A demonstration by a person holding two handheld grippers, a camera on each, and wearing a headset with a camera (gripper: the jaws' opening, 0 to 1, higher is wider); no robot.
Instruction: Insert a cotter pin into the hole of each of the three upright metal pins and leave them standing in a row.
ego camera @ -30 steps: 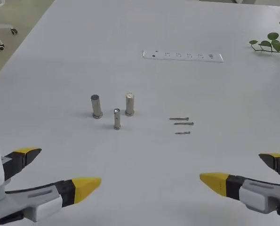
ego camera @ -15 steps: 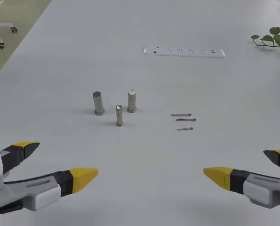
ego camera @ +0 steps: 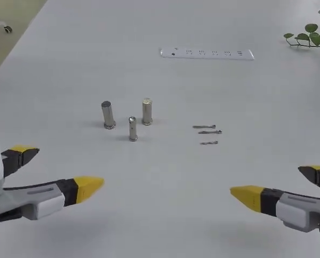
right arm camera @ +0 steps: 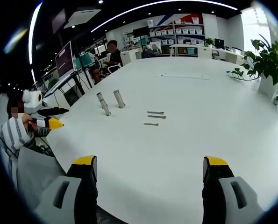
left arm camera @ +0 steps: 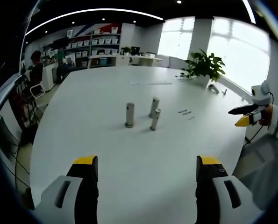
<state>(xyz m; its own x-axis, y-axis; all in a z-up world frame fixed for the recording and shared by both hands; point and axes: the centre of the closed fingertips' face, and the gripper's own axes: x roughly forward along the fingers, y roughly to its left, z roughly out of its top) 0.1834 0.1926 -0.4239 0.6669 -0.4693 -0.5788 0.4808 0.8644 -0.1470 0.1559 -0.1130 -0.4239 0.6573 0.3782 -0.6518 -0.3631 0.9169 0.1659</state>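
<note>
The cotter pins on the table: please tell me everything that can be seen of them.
The three cotter pins are thin, short, grey and look like metal. They lie flat on the white table, roughly parallel, one behind another, not touching each other. In the head view they are right of the three upright metal pins. Only the table touches them; none is inserted yet.

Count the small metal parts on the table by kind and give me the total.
Upright metal pins: 3
Cotter pins: 3
Total: 6
</note>
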